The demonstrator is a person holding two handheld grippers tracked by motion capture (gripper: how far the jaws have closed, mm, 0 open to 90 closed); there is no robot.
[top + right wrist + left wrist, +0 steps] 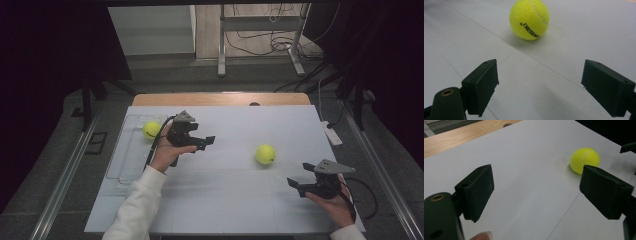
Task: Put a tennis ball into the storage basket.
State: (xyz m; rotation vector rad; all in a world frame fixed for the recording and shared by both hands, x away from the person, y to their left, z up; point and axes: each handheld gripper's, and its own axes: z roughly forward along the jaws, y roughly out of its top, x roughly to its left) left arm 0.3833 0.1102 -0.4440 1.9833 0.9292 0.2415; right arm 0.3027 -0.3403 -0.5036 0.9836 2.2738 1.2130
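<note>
Two tennis balls: one in clear tray [121,165] at table's [235,210] left (ball in tray [151,130], partly hidden behind left gripper [207,141]); free ball [265,154] on white top, betw. grippers, touching neither. Tray walls faint, hard to trace. Left gripper: jaws wide apart, nothing betw. pads. Right gripper [295,184]: jaws wide, empty, aimed at free ball.

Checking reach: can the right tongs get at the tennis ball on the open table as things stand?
Probably yes. The right tongs stand open and empty, aimed at the tennis ball, with bare white table between them and nothing in the way.
</note>
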